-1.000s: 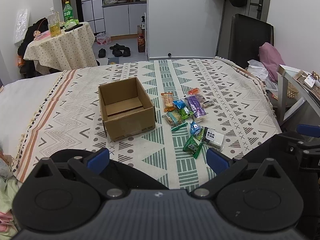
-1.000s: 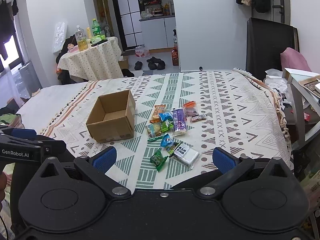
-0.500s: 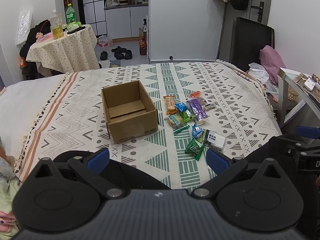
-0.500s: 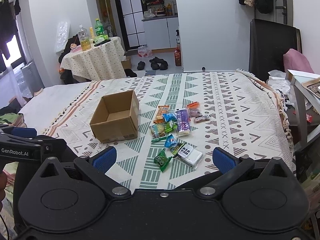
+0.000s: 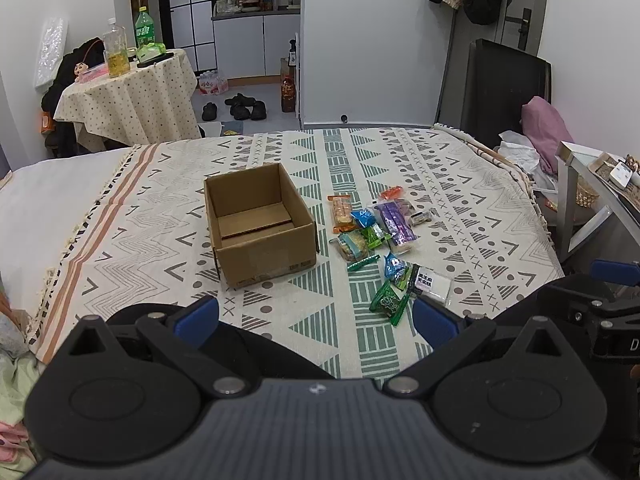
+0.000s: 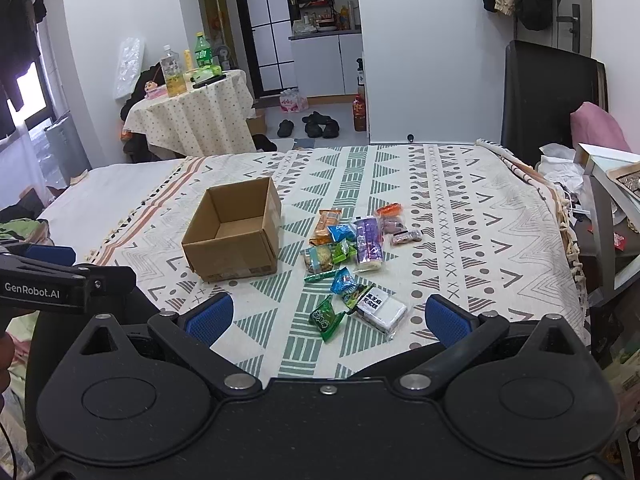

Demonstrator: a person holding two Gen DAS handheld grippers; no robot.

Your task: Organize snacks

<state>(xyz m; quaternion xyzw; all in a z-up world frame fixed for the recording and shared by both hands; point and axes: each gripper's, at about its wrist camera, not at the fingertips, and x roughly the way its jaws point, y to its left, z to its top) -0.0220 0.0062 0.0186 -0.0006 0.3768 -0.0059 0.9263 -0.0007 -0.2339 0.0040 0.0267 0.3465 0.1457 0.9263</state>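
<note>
An open, empty cardboard box (image 5: 258, 224) (image 6: 236, 238) sits on a patterned bedspread (image 5: 460, 184) (image 6: 460, 208). To its right lie several loose snack packets: a purple pack (image 5: 396, 224) (image 6: 369, 240), an orange bar (image 5: 341, 210) (image 6: 323, 226), a white-and-black pack (image 5: 432, 284) (image 6: 382, 308) and a green packet (image 5: 388, 303) (image 6: 325, 318). My left gripper (image 5: 316, 316) is open and empty, well short of the box. My right gripper (image 6: 328, 316) is open and empty, short of the nearest packets.
A round table (image 5: 124, 96) with bottles stands at the back left. A dark chair (image 5: 504, 88) and a metal side table (image 5: 592, 184) stand right of the bed. Shoes (image 5: 240, 106) lie on the floor beyond. Clothes lie at the lower left.
Both grippers have moved slightly forward toward the bed; the box and snacks appear a little nearer. Both stay open and empty.
</note>
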